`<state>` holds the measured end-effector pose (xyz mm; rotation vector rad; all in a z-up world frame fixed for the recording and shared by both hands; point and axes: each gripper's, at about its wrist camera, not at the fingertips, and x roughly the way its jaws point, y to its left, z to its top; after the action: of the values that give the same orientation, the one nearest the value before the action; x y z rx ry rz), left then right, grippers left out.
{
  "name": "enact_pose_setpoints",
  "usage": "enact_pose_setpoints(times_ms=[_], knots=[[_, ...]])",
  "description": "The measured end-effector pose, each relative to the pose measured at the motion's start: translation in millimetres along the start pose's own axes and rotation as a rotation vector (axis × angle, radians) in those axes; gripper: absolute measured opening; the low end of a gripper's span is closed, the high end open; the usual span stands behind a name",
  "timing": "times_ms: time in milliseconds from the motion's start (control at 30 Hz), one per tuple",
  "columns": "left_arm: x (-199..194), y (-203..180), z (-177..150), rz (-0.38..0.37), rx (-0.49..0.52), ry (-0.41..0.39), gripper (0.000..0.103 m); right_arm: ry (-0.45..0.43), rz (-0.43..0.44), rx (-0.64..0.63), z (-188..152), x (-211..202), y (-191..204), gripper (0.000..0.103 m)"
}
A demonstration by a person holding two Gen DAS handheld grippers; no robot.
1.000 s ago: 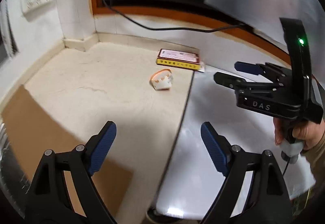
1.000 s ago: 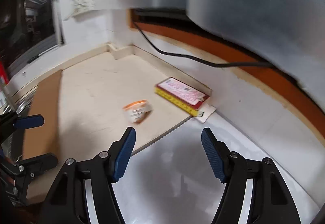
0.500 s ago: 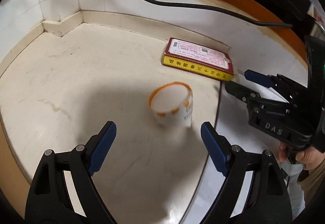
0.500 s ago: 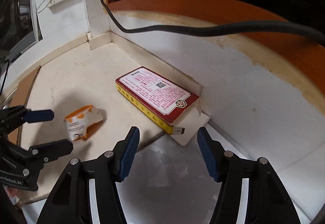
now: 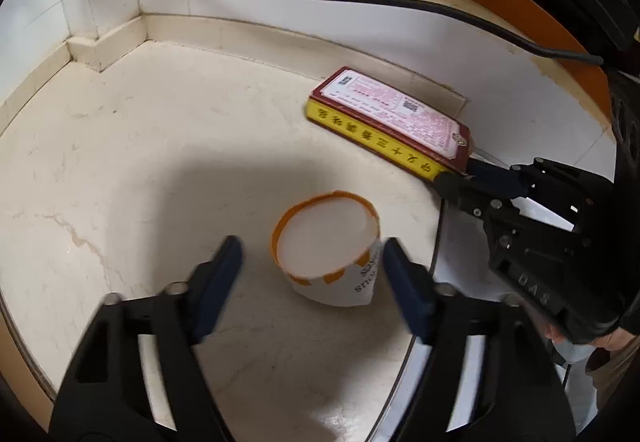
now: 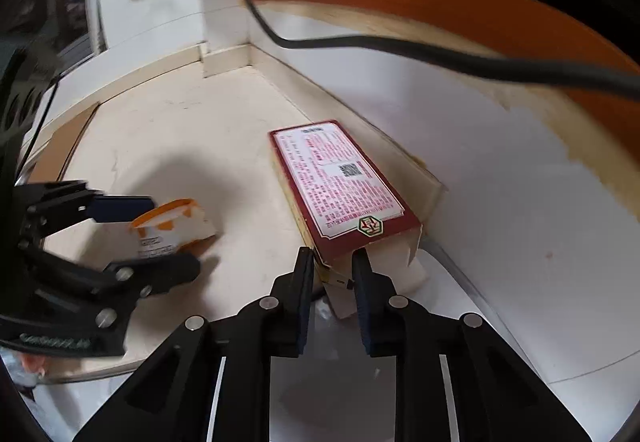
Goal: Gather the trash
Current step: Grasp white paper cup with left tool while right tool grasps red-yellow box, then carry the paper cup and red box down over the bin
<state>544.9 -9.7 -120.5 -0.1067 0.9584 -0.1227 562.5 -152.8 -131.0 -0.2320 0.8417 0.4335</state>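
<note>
so i've got both tools on a piece of trash at once here. the left gripper [image 5: 312,266] has its blue-padded fingers [image 5: 218,282] spread wide either side of the crumpled white paper cup with the orange rim [image 5: 328,248], neither pad touching it as far as i can tell, so it's open and lined up to squeeze. the cup lies tipped on the cream stone countertop [image 5: 160,161], mouth facing up and towards the left camera, its crushed base pointing back at the tool.

the right gripper [image 6: 332,274] is nearly closed around the torn near end of the flat red and yellow cardboard box [image 6: 340,181]. looks like it's pinching the open flap, though i can't swear the pads are biting. makes sense to grab there, it's the only thin edge on offer.

the box lies flat, label up, long axis running from the gripper away towards the far wall, just beside the wall's base. a black cable [image 6: 400,49] hangs above, clear of it all.
</note>
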Motion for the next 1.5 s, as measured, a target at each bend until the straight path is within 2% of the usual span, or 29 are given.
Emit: enact_pose_setpoints(times_ms=[33,300,333,633,867,1100,1367,1500], knots=[[-1,0,0,-0.008,0.005,-0.004,0.047,-0.006,0.009,0.001,0,-2,2,0.017],[-23,1,-24,-0.023,0.04,-0.038,0.046,-0.038,0.02,0.019,-15,-25,35,0.013],[-29,3,-28,-0.028,0.037,-0.041,0.046,-0.043,0.024,0.026,-17,-31,38,0.0],[-113,16,-87,-0.068,0.013,-0.08,0.046,-0.111,0.091,0.08,-47,-115,94,0.0],[-206,7,-162,-0.106,0.046,-0.124,0.046,-0.175,0.159,0.051,-102,-220,157,0.0],[-267,6,-246,-0.113,0.069,-0.134,0.046,-0.203,0.22,0.024,-178,-294,221,0.0],[-296,11,-337,-0.09,0.061,-0.124,0.046,-0.165,0.291,-0.018,-273,-338,291,0.0],[-296,10,-376,-0.067,0.071,-0.103,0.046,-0.096,0.291,-0.042,-311,-332,315,0.0]])
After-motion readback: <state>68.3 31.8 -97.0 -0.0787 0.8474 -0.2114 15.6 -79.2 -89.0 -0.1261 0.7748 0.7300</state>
